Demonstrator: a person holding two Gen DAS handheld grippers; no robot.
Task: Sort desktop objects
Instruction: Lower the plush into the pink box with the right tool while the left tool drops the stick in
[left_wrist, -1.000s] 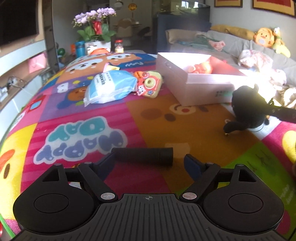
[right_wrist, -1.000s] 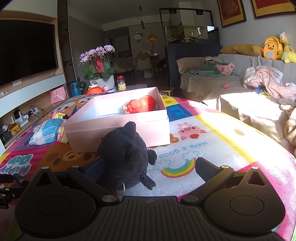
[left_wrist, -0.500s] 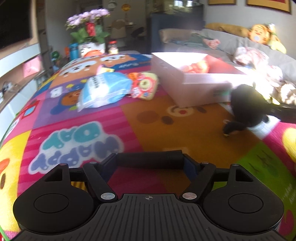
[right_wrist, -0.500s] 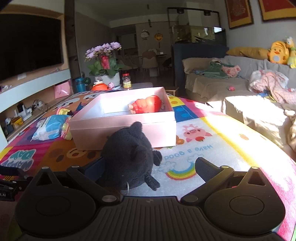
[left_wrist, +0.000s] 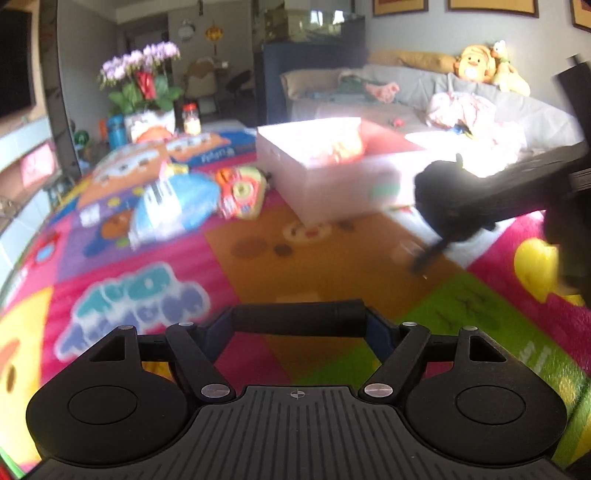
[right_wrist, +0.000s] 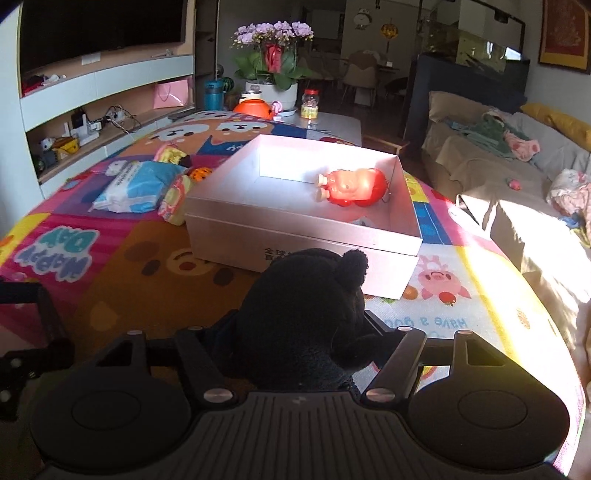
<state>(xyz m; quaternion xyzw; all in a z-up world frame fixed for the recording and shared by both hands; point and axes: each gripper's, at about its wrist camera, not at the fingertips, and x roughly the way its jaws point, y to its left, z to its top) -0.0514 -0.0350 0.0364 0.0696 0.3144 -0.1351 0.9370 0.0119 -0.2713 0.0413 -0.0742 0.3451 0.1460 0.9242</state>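
Both hand-held grippers point downward over a colourful play mat. Left hand-held gripper is clamped on a black cylinder that lies crosswise between its blue pads, one pad pressing each end, above the pink and orange squares of the mat. Right hand-held gripper has a black plush toy between its fingers, and its jaws are closing on it; the plush fills the gap and hides both fingertips, so how firmly the pads bite is hard to judge. In the left wrist view that plush and the dark body of the right hand-held gripper behind it are smeared by motion blur, and the frame edge cuts the tool off at the right. An open pink box sits just beyond the plush, with a red toy pig lying inside near its far right wall. Left of the box, a blue wipes pack and a small round toy lie touching each other, the toy near the box's corner. Bare mat spreads between the two tools and in front of the box; a sofa borders the mat on the right and a low shelf unit on the left.
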